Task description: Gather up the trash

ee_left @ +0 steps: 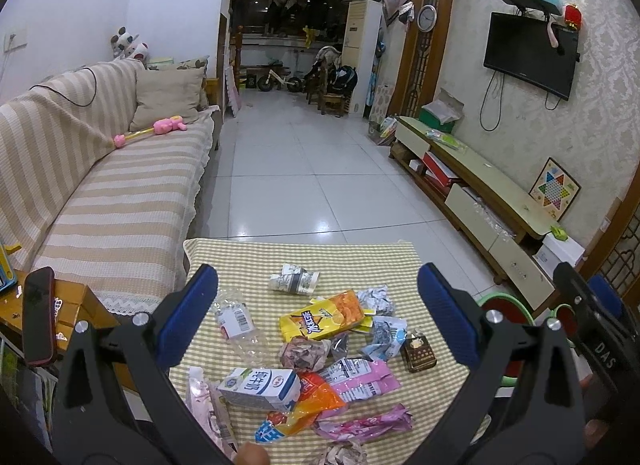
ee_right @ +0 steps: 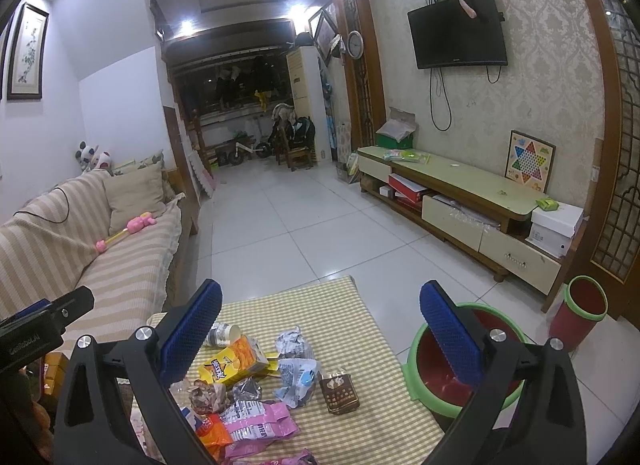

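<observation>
Trash lies in a heap on a small table with a green checked cloth (ee_left: pixel 240 257). In it I see a yellow juice carton (ee_left: pixel 324 317), a white milk carton (ee_left: pixel 260 387), a crushed clear bottle (ee_left: pixel 236 325), pink wrappers (ee_left: pixel 360 381), an orange wrapper (ee_left: pixel 316 397) and a small brown box (ee_left: pixel 418 353). My left gripper (ee_left: pixel 318 269) hangs open above the heap, holding nothing. My right gripper (ee_right: pixel 320 286) is also open and empty, over the table's right side, with the yellow carton (ee_right: pixel 236 363) and brown box (ee_right: pixel 339 389) below it. A green-rimmed red bin (ee_right: pixel 416 345) stands on the floor just right of the table.
A striped sofa (ee_left: pixel 100 205) runs along the left, close to the table. A smaller red bin (ee_right: pixel 580 313) stands further right by the TV cabinet (ee_right: pixel 460 189). A dark phone (ee_left: pixel 38 317) rests on a wooden side table at the left. Tiled floor (ee_left: pixel 300 169) lies beyond.
</observation>
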{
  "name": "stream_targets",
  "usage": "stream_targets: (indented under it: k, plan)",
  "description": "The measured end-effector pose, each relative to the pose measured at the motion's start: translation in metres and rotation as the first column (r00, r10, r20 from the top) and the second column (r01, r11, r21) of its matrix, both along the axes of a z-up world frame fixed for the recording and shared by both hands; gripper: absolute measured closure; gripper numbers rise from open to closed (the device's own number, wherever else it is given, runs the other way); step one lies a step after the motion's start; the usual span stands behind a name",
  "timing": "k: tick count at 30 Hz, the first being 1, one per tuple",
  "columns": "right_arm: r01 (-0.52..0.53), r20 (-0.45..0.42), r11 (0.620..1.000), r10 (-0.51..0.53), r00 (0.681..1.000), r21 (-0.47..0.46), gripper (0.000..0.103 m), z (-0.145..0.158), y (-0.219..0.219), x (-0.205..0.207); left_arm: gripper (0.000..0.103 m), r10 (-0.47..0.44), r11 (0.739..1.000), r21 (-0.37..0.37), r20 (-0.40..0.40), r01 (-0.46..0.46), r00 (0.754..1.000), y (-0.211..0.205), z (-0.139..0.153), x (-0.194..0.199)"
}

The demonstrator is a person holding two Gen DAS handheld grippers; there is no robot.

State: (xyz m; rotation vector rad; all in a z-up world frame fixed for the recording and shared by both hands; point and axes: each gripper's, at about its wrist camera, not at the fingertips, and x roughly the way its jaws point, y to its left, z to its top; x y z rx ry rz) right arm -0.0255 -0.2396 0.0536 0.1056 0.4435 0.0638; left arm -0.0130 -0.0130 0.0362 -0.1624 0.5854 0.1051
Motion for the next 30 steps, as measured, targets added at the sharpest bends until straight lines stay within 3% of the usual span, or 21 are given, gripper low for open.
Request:
stream_targets:
  k: [30]
  plan:
    - [0.0,-0.006,1.0,0.0,1.0,-0.001,0.007,-0.0043,0.0017,0.0001,0.005,0.014,1.0,-0.006,-0.019,-0.014,1.0,0.0041,-0.0069,-0.0025]
